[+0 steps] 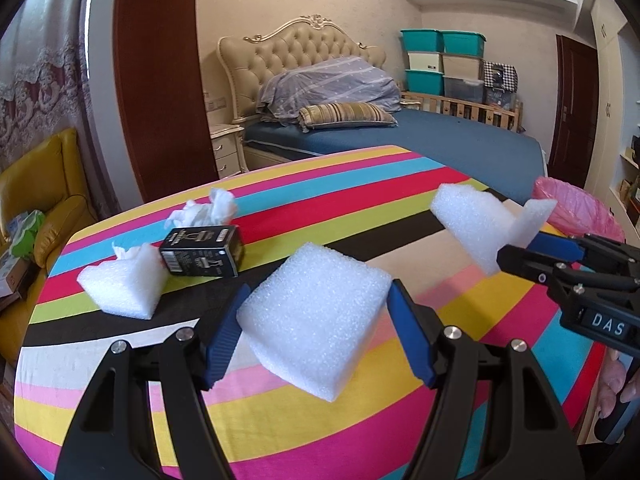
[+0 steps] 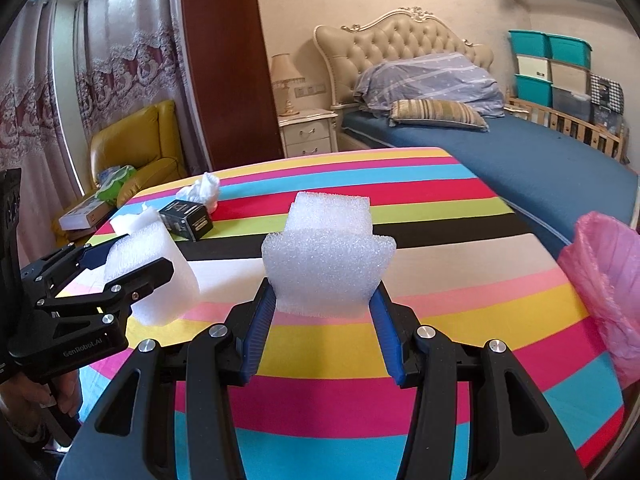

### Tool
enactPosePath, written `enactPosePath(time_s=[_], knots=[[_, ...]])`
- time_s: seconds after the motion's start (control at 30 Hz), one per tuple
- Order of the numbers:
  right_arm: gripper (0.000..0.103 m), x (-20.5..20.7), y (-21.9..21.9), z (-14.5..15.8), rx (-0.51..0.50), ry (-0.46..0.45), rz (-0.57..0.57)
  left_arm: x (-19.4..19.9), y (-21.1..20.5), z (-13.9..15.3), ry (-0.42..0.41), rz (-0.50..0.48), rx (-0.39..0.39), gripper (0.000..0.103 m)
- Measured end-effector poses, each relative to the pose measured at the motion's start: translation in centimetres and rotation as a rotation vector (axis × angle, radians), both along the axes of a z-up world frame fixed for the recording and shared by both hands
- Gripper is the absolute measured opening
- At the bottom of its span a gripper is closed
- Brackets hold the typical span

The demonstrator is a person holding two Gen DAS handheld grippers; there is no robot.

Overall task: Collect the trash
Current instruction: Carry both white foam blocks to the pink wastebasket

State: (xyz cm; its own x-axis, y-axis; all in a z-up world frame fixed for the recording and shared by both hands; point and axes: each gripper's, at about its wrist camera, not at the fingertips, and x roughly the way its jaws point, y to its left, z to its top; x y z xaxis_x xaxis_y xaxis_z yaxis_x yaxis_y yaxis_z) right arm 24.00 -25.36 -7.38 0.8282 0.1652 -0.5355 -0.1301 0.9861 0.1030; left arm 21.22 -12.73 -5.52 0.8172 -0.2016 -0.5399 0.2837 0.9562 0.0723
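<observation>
Foam in both grips over a striped table [image 1: 400, 208]: I have my left gripper [image 1: 312, 316] clamped on a square foam block [image 1: 316, 316], its blue pads pressed against the block's two sides, so the piece rides clear of the cloth rather than dragging across it. My right gripper [image 2: 324, 304] is closed on a stepped foam offcut [image 2: 328, 256], pinched at its narrow lower end where the pads can get purchase, leaving the wider top standing free above them. From the left wrist view, the right tool holds its piece out toward the pink-lined bin [image 1: 576, 208] that stands just past the table's right edge, which I take as the reason both loads are carried up and off the surface: the drop point is beside the table, not on it.

Trash not yet gathered lies at the far left of the table: a wedge of foam [image 1: 120, 284], a small black carton [image 1: 204, 252] just beside it, and crumpled tissue [image 1: 208, 208] behind the carton, with another scrap of tissue [image 1: 128, 252] touching the wedge's top. These sit close together, well apart from the bin.

I judge the job partly done, with two pieces in transit and that cluster waiting. Foam this light could slip if either grip loosens before reaching the liner.
</observation>
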Motion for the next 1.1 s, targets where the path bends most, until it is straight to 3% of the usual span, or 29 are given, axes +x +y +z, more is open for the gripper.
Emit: enactPosePath(time_s=[0.47,1.1], knots=[[0.046,-2.2,-4.8,0.2,0.008,-0.033,-0.088,-0.7,-6.3,0.2,0.023,-0.111,-0.016,0.068],[0.047,-6.1,-12.6,0.5,0.042,-0.077,-0.223,-1.3,-14.5,0.4,0.042,-0.268,0.034,0.068]])
